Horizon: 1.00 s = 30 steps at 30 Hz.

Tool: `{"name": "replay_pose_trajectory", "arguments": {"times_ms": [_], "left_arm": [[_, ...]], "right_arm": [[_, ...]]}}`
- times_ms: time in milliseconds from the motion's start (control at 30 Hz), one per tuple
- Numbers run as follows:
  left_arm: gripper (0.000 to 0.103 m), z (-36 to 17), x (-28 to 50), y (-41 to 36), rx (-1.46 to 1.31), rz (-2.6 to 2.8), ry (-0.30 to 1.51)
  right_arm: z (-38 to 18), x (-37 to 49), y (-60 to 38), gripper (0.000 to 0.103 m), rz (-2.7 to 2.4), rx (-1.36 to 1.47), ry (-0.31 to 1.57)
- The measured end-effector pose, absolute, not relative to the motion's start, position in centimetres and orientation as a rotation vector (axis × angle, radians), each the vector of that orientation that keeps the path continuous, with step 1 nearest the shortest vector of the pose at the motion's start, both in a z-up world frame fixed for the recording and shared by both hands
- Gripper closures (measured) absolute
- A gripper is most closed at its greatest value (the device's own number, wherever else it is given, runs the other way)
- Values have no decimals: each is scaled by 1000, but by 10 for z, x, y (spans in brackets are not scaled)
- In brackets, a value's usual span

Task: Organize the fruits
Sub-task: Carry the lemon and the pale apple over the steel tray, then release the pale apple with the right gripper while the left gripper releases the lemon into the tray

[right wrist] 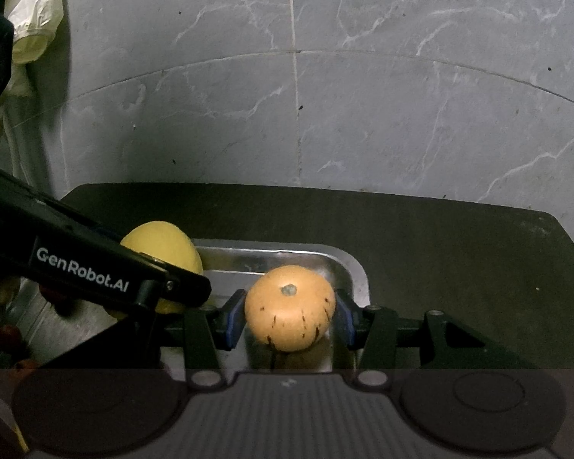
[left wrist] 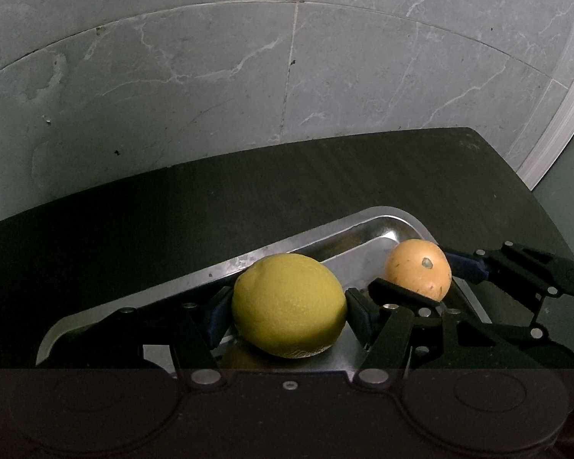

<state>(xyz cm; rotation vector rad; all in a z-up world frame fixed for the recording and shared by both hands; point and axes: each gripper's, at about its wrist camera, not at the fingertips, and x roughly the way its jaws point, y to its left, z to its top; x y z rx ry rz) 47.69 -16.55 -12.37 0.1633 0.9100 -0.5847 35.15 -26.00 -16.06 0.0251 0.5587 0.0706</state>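
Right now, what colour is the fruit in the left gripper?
Yellow fruit; left wrist view shows it best.

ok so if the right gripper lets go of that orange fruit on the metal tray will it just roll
Probably: the orange fruit looks round and smooth, so it could roll on the shiny metal tray, though the raised rim should stop it. It seems firm, since the right gripper pads leave no visible dent.

Dim, greenish light; fisheye-bent edges, dark corners

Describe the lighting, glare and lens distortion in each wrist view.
Left wrist view: dim, glare on the metal tray, fisheye bends the wall tile seams, lemon sharp. Right wrist view: equally dim, orange fruit sharp, left edge dark and murky, lower band shaded.
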Motion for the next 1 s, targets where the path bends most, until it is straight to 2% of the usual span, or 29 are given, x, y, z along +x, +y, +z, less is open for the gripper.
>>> {"name": "replay_pose_trajectory", "arguments": {"times_ms": [600, 1000], "left_arm": [[38, -124, 469, -160, 156, -586, 920], [34, -122, 465, -154, 148, -577, 910]], "right_arm": [[-160, 346, -262, 49, 71, 23, 565], [-154, 337, -262, 39, 46, 13, 556]]}}
